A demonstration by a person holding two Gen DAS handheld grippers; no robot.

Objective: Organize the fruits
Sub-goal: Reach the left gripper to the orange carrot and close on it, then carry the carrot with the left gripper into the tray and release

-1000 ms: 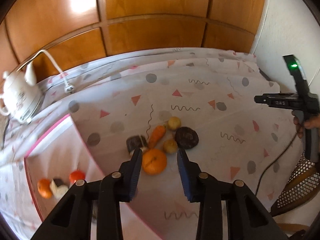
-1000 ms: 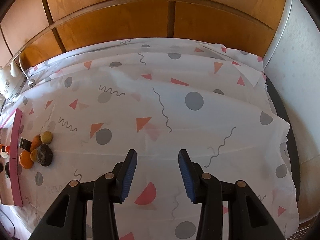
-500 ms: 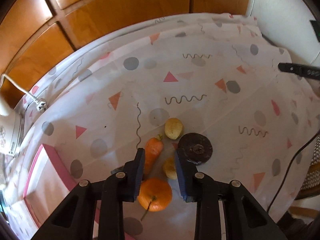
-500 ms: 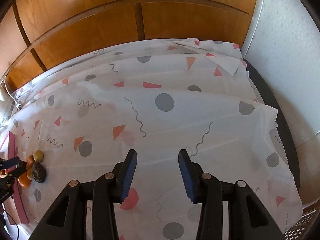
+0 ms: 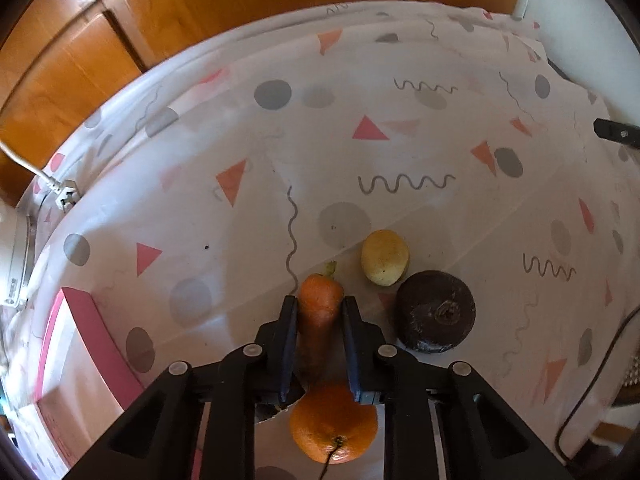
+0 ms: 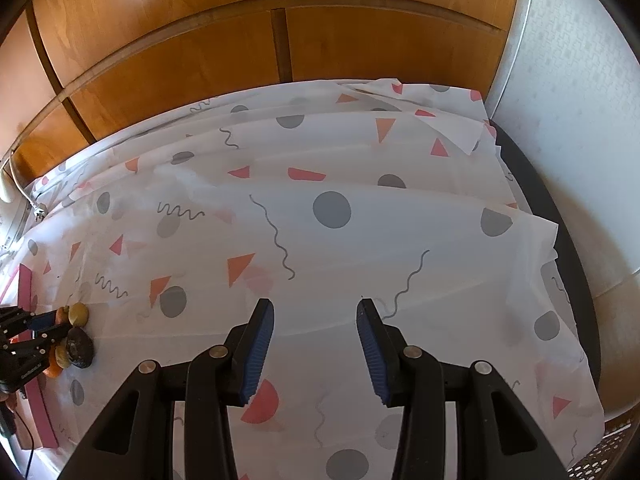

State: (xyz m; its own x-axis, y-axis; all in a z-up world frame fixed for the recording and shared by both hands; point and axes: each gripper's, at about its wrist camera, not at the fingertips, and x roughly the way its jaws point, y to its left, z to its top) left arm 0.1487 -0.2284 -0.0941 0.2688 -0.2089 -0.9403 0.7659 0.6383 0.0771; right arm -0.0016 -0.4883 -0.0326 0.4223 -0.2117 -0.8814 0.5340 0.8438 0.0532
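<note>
**Left jaws clamp the carrot; right jaws hang empty over the cloth**

The left gripper (image 5: 320, 322) points steeply down at a small cluster of produce on the table, which is covered by a white cloth (image 5: 400, 140) printed with grey dots, pink triangles and squiggles. Its jaws are closed tight on the carrot (image 5: 320, 300), one pad pressed against each side, with the carrot's thick, leafy end sticking out past the tips. Just beside the carrot, to the right, lies a yellow lemon (image 5: 385, 257), and next to that a dark round fruit (image 5: 436, 311). An orange (image 5: 334, 426) sits below the jaws, close to the camera. A pink-edged tray (image 5: 86, 320) lies at the left.

The right gripper (image 6: 316, 344) hovers well apart from the cluster, above a bare stretch of cloth. Its jaws stand partly open with nothing between them. In its view the left gripper and the fruit appear small at the far left edge.
</note>
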